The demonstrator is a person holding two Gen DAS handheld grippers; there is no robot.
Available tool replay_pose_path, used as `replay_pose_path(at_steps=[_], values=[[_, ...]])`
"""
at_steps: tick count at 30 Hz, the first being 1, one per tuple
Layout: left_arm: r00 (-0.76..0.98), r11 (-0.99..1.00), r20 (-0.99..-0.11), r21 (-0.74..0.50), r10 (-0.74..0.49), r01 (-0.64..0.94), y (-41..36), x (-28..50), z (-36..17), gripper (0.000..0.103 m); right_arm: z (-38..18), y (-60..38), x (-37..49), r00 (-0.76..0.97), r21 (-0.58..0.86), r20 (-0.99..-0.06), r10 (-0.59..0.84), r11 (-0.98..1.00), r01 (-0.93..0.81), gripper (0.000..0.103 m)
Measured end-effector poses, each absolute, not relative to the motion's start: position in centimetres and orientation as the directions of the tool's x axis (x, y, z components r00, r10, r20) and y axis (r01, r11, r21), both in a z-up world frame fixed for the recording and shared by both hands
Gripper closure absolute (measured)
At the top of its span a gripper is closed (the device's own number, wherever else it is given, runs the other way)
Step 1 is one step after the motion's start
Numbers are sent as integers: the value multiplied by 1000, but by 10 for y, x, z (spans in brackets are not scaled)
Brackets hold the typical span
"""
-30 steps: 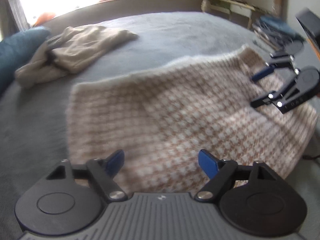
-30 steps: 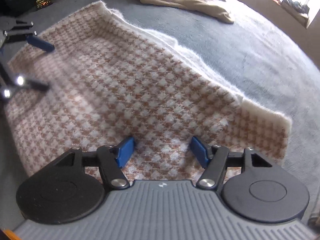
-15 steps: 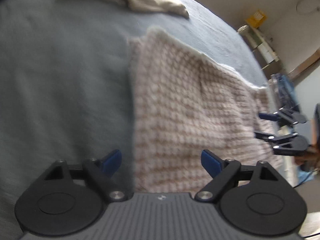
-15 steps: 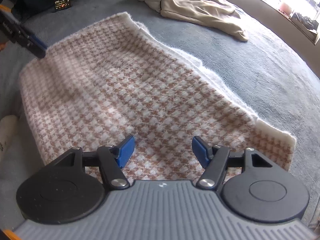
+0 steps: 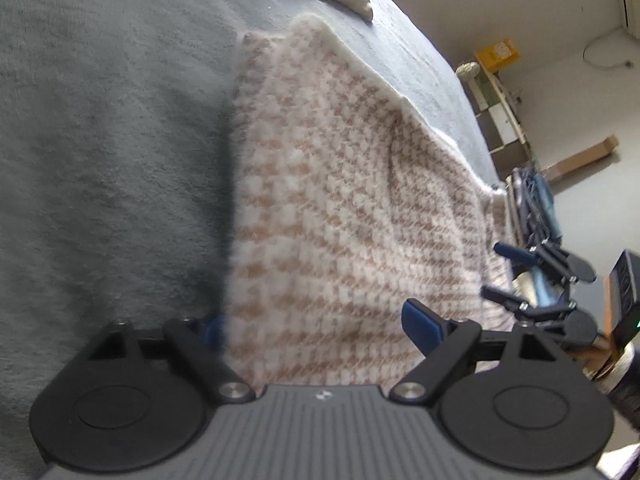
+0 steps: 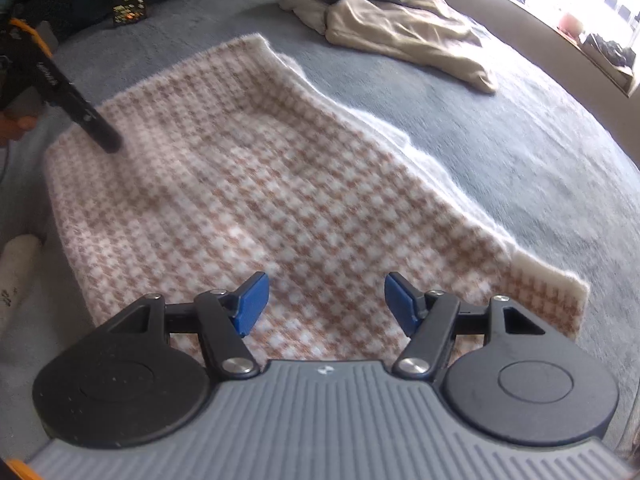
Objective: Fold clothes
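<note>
My left gripper (image 5: pixel 316 322) wide, straddling the houndstooth knit's (image 5: pixel 340 200) side edge, nothing pinched | right gripper (image 6: pixel 326 300) apart above its other end | knit flat mid-bed (image 6: pixel 540 128) | step: reaching edges | next: pinch both, fold over.

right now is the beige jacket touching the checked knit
Apart. The right wrist view shows bare grey bedcover between the jacket and the knit.

Both wrist cameras low, tilted down from opposite ends, sharing the checked knit (image 5: pixel 340 200) on the grey bed (image 6: pixel 500 140)
</note>
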State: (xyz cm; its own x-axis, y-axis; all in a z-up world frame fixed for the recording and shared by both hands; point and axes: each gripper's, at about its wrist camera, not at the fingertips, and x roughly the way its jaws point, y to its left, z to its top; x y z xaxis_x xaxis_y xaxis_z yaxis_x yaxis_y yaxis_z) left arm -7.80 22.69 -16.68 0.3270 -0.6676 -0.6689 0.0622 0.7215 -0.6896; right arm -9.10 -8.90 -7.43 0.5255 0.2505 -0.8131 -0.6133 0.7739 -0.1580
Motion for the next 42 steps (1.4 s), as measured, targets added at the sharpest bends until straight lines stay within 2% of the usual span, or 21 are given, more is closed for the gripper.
replay_pose_path(at_steps=[4,7,10,17,21,25,27,29,34,38,39,40,42], values=[[326,695,-647,-718,-689,43,223,-67,-173,15,-76,-82,-92,519,-157,-813,262,761,-630,38],[313,685,-642,-727,-700,43,218,-57,-175,7,-77,-81,-91,516,-149,-815,264,765,-626,38],[305,692,-649,-720,-697,51,214,-51,-174,7,-77,-84,-91,515,-141,-816,262,775,-617,38],[260,607,-571,-791,-779,82,224,-56,-178,13,-79,-88,-92,514,-129,-816,264,784,-607,37],[243,621,-588,-779,-772,85,221,-55,-183,16,-80,-90,-91,511,-122,-816,268,785,-607,37],[268,596,-569,-802,-777,25,218,-49,-189,8,-81,-90,-90,508,-116,-818,271,787,-606,37],[270,615,-587,-788,-763,26,213,-51,-185,8,-82,-91,-90,506,-110,-819,272,791,-602,37],[268,619,-590,-785,-761,30,211,-54,-181,12,-84,-92,-89,500,-100,-822,273,795,-598,37],[285,469,-461,-882,-840,-42,230,-58,-182,38,-87,-92,-88,495,-102,-827,267,794,-599,38],[301,448,-453,-890,-839,-89,234,-62,-185,53,-77,-91,-88,528,-121,-796,295,778,-617,40],[306,441,-450,-892,-839,-101,236,-63,-184,63,-75,-91,-88,534,-121,-790,302,776,-619,41],[312,435,-447,-894,-838,-112,238,-64,-183,68,-75,-90,-87,537,-129,-789,298,774,-620,41],[324,434,-443,-895,-836,-104,234,-68,-175,68,-80,-89,-85,538,-152,-794,282,765,-626,42]])
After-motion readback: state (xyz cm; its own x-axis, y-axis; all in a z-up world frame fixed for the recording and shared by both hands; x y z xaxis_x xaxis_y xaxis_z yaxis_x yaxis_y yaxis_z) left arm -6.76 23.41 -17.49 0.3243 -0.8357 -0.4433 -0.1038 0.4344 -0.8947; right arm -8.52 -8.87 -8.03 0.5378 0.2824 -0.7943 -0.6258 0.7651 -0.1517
